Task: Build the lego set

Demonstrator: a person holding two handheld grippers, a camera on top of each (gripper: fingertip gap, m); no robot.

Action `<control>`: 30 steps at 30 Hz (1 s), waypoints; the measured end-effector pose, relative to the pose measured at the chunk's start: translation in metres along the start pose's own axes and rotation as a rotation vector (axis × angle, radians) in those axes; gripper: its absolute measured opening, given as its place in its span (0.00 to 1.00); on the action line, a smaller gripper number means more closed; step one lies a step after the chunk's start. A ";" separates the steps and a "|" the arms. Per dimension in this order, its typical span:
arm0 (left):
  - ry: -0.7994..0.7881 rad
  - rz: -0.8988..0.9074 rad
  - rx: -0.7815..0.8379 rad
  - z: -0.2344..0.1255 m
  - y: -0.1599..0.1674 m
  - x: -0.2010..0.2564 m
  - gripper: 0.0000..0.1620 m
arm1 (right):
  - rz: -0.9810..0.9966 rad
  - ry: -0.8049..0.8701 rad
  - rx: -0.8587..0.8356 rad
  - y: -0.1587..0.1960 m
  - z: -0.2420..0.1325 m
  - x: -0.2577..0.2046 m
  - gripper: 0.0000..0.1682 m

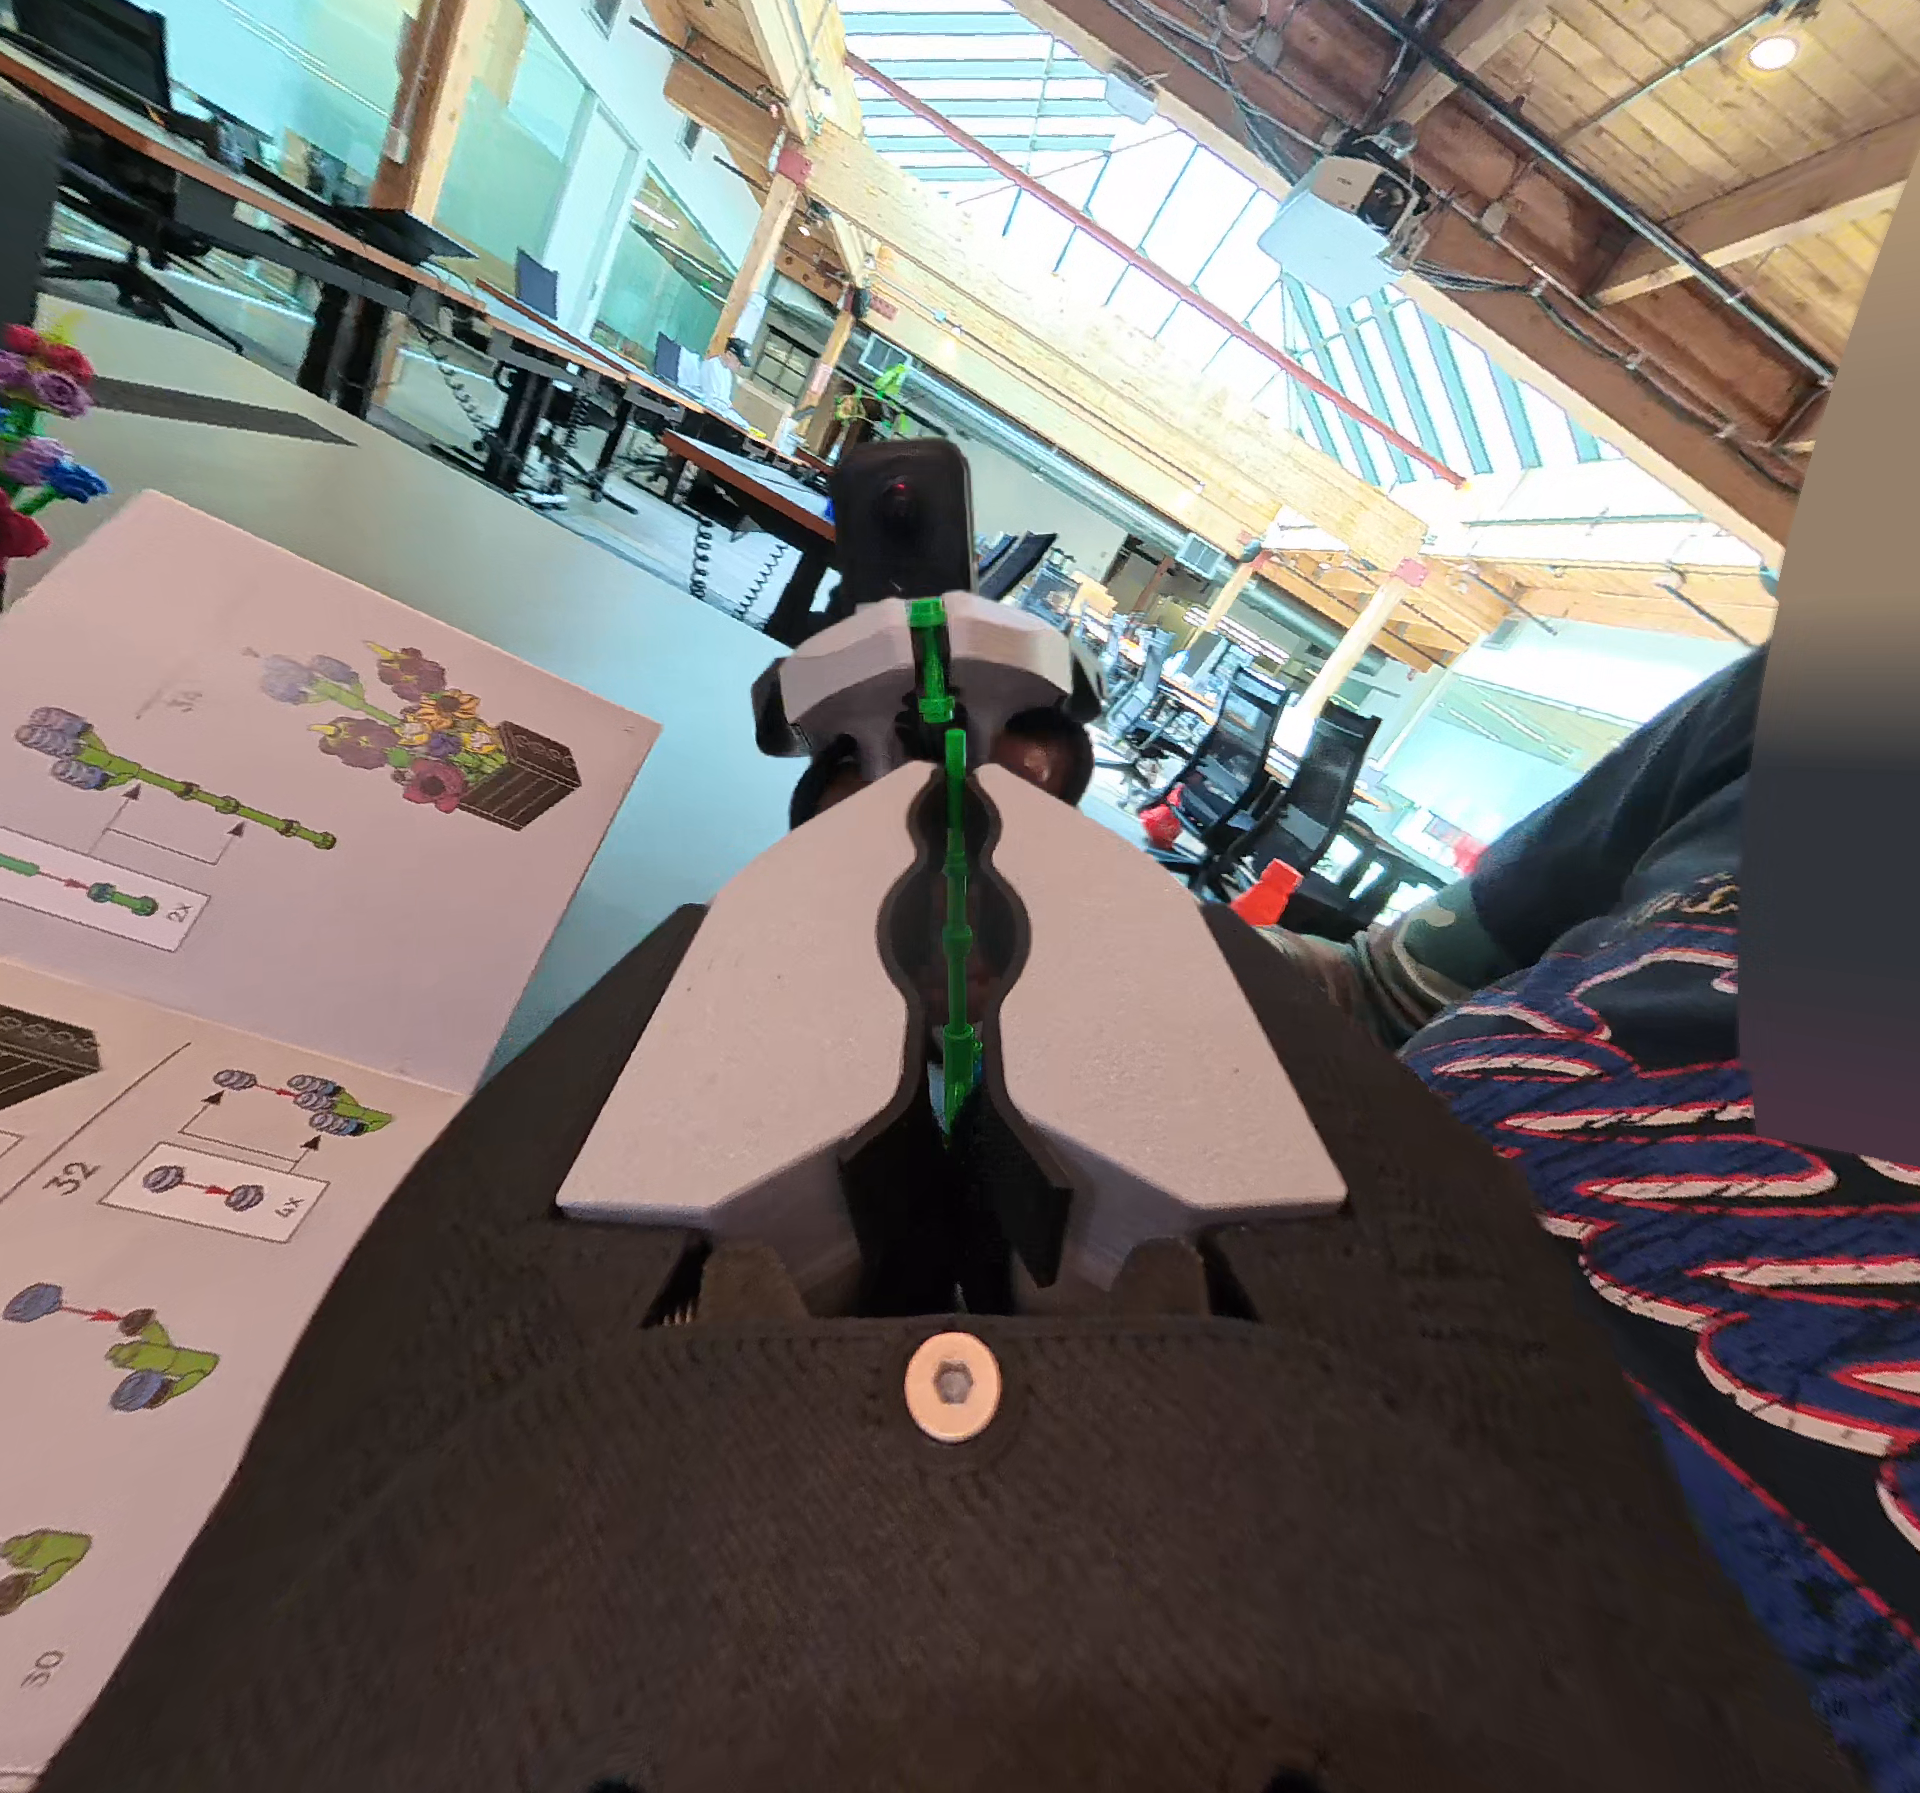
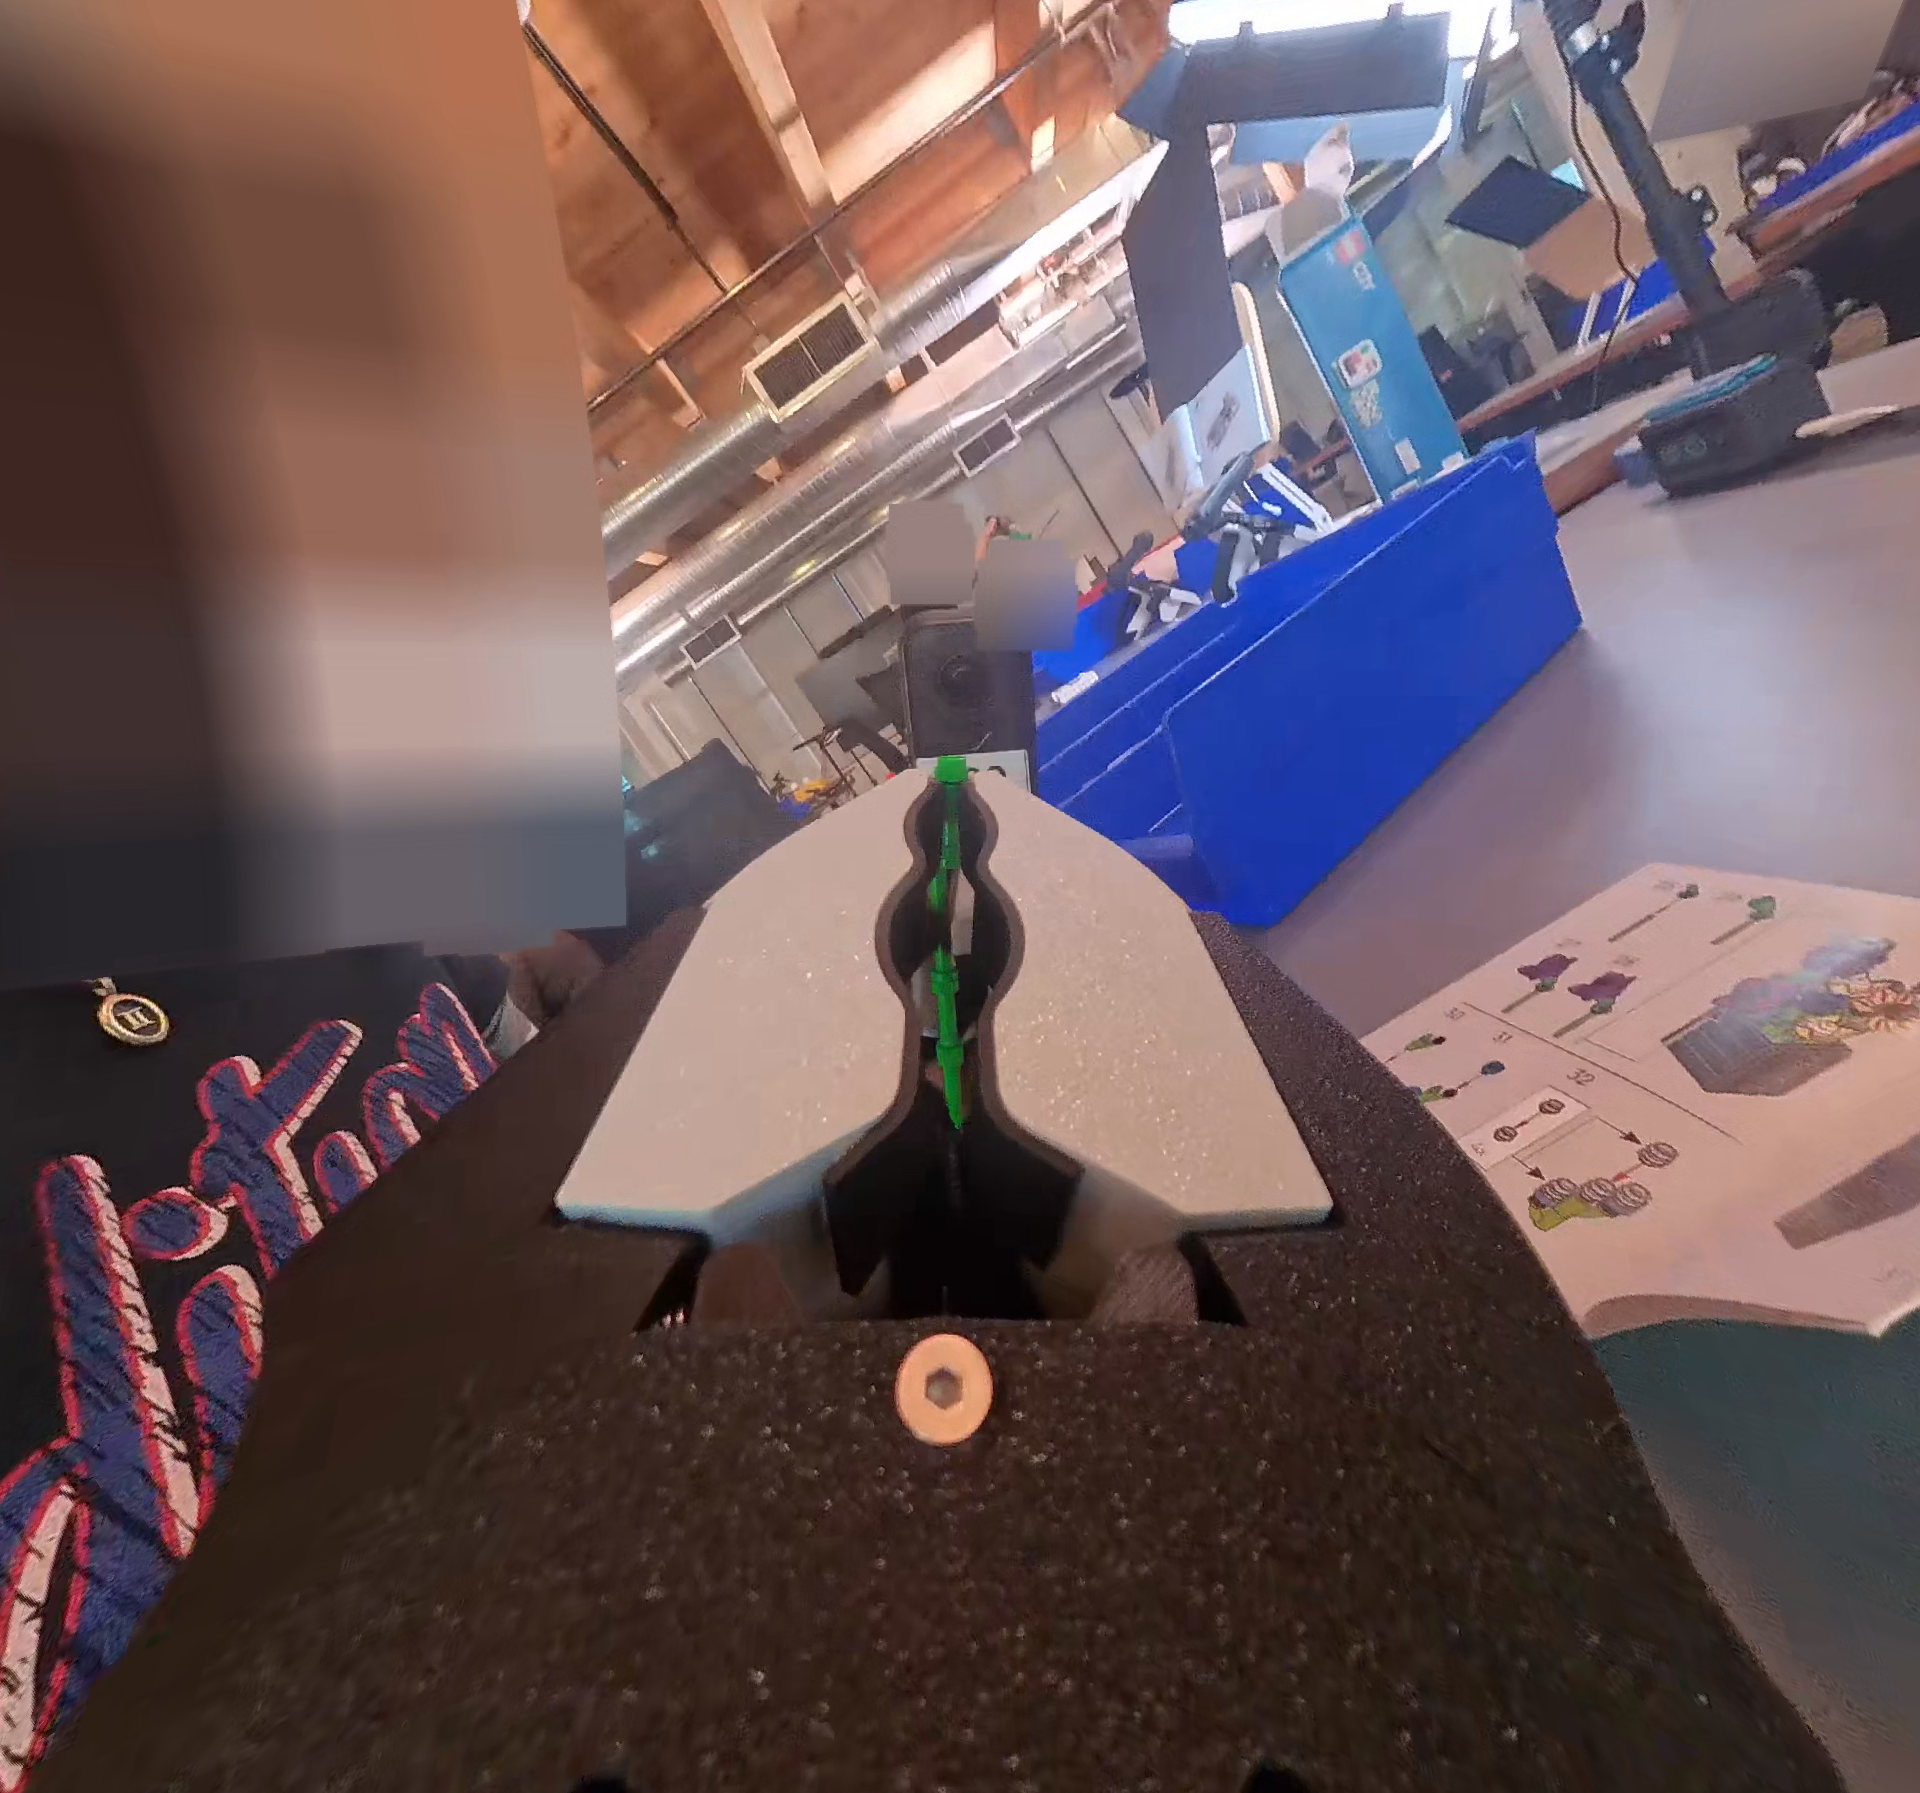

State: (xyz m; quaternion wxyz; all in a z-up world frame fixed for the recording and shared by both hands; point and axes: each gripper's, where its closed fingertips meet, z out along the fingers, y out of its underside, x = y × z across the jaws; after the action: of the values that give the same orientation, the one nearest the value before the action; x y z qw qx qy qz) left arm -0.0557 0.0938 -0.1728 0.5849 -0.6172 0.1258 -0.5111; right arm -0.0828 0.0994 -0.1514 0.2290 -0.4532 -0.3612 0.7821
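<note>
My left gripper [image 1: 951, 772] is shut on a thin green stem piece [image 1: 956, 902] that lies along the slot between its grey fingers, its tip poking out in front. Straight ahead, tip to tip, my right gripper [image 1: 925, 704] faces it, holding a second green stem piece [image 1: 928, 657]. The two stem ends sit nearly in line and very close. In the right wrist view my right gripper [image 2: 948, 782] is shut on its green stem [image 2: 943, 974]. The left gripper's black camera [image 2: 956, 694] shows just beyond the tips. Both grippers are held up above the table.
An open instruction booklet [image 1: 312, 808] lies on the grey table [image 1: 623, 580]; it also shows in the right wrist view [image 2: 1714, 1068]. Built brick flowers [image 1: 42, 434] stand at far left. Blue bins [image 2: 1351, 704] and a blue box [image 2: 1361, 372] stand behind. A person's dark shirt [image 1: 1662, 1224] is close. The grippers are tip to tip, or close to it.
</note>
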 end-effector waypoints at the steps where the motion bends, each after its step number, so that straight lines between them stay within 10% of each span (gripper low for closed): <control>1: 0.009 -0.011 -0.005 0.000 0.001 0.000 0.01 | 0.010 -0.003 -0.009 0.000 0.000 0.000 0.02; 30: -0.019 -0.053 -0.037 0.000 0.007 -0.007 0.00 | -0.102 0.079 -0.077 0.013 -0.003 0.006 0.02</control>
State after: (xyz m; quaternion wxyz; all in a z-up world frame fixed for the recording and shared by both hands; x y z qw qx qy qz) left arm -0.0555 0.0975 -0.1820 0.5607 -0.6358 0.1131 -0.5183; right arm -0.0836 0.0961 -0.1653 0.2650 -0.4733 -0.4041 0.7366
